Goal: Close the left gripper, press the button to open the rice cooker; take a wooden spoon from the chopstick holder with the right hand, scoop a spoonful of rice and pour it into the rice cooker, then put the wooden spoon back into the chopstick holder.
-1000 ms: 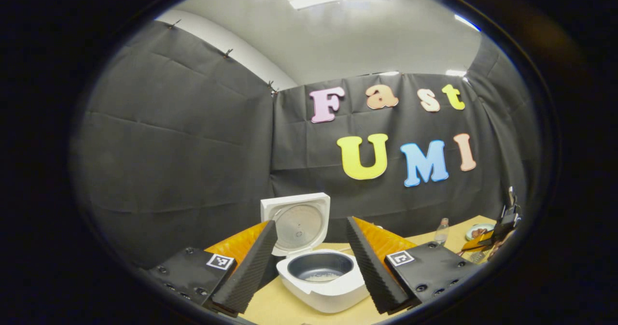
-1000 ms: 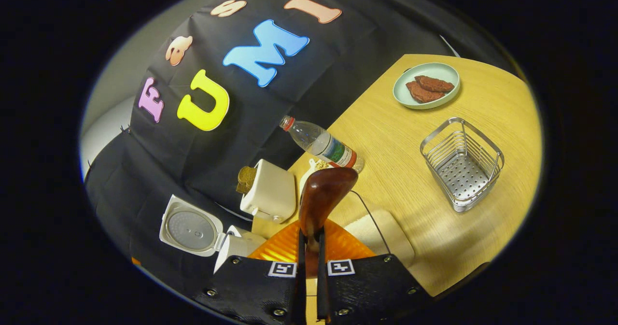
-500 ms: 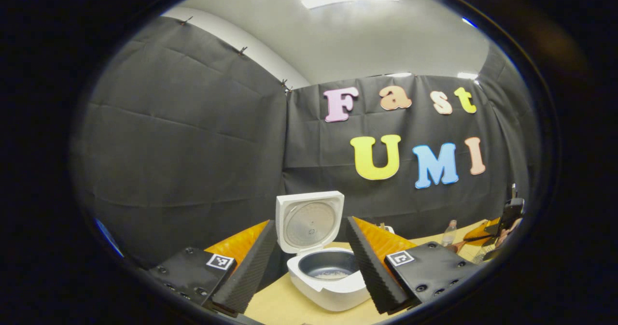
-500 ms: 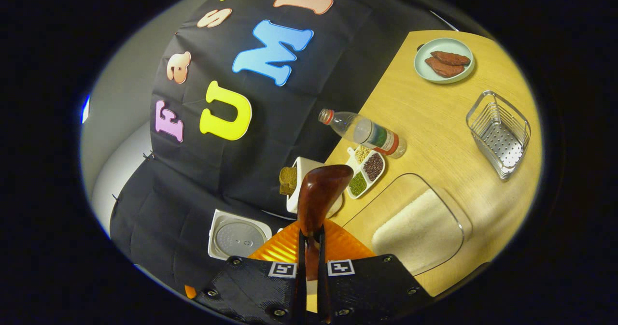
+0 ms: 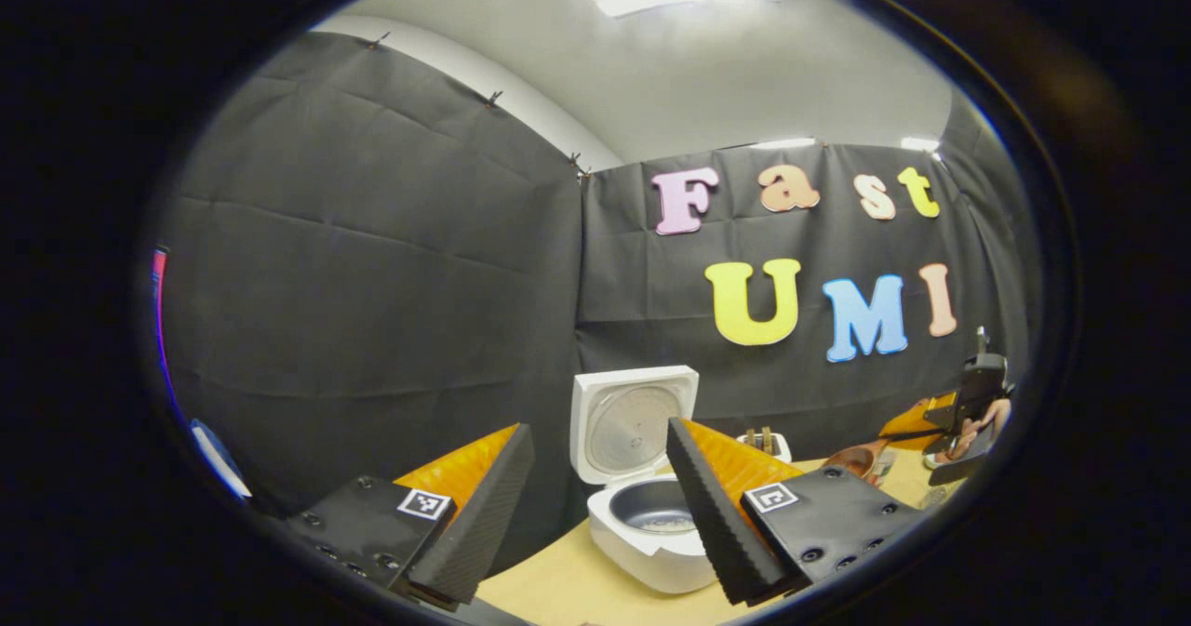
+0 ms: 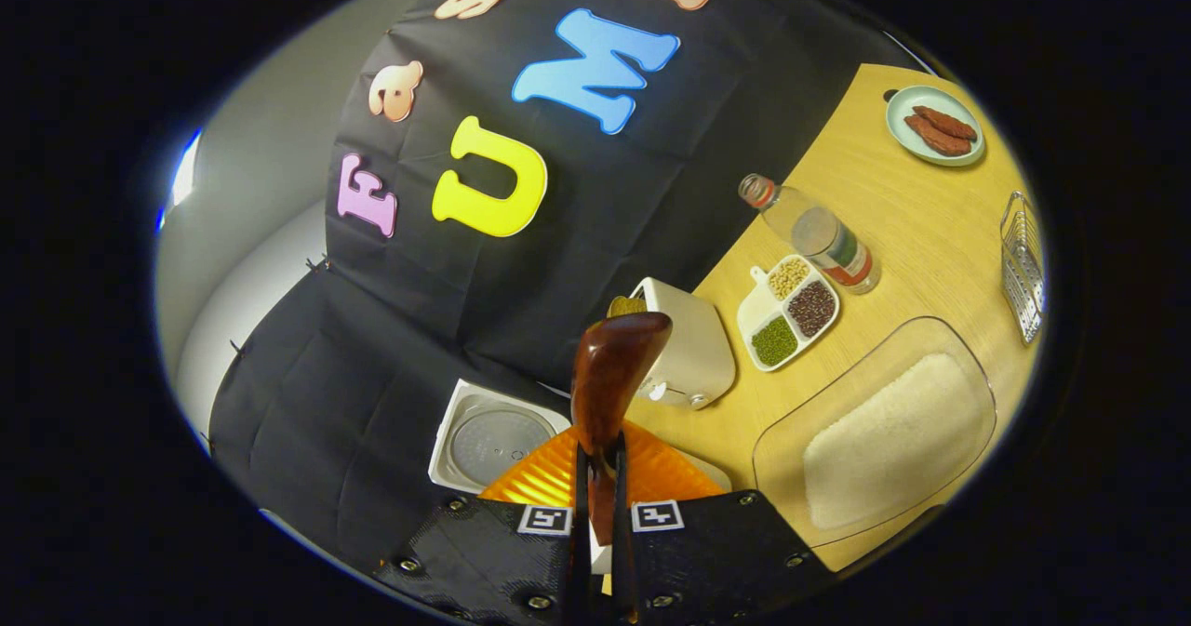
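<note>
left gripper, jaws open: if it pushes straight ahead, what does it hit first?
Probably the rice cooker: its open pot sits low between the left gripper fingers, raised lid behind. Depth is unclear; aimed higher, it would meet the lid.

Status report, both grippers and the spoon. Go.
Left gripper open, empty. Right gripper shut on brown wooden spoon. White rice cooker lid up, some rice in pot. Nothing blocking the silver wire chopstick holder.
</note>
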Available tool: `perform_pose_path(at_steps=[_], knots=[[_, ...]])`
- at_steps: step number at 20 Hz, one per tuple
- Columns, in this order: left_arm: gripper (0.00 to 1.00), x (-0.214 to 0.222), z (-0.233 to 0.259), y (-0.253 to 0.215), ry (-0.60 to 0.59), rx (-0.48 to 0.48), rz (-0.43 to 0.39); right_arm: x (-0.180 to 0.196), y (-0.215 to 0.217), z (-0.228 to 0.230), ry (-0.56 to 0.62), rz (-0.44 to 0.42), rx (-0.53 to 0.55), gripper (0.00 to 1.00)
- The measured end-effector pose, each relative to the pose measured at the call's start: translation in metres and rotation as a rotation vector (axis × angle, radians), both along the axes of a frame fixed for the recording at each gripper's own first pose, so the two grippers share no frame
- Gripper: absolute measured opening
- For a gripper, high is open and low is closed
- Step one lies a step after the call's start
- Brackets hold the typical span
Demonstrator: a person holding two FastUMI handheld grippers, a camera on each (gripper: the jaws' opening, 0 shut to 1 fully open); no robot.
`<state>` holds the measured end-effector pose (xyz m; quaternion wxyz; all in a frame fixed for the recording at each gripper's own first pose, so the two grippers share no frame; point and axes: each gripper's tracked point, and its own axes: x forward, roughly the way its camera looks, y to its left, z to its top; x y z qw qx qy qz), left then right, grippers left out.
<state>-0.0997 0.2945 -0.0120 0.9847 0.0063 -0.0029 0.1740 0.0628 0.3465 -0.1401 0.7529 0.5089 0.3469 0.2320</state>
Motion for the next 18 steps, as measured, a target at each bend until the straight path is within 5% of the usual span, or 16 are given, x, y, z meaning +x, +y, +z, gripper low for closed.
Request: perform_pose_path(at_steps=[10,18], knots=[[0.99,-0.038,-0.014,0.032,0.028,-0.002,0.088,0.009,0.100,0.026,-0.076,0.112,0.008,0.09],[0.99,-0.071,-0.029,0.062,0.063,-0.012,0.179,0.022,0.177,0.016,-0.172,0.191,-0.126,0.08]])
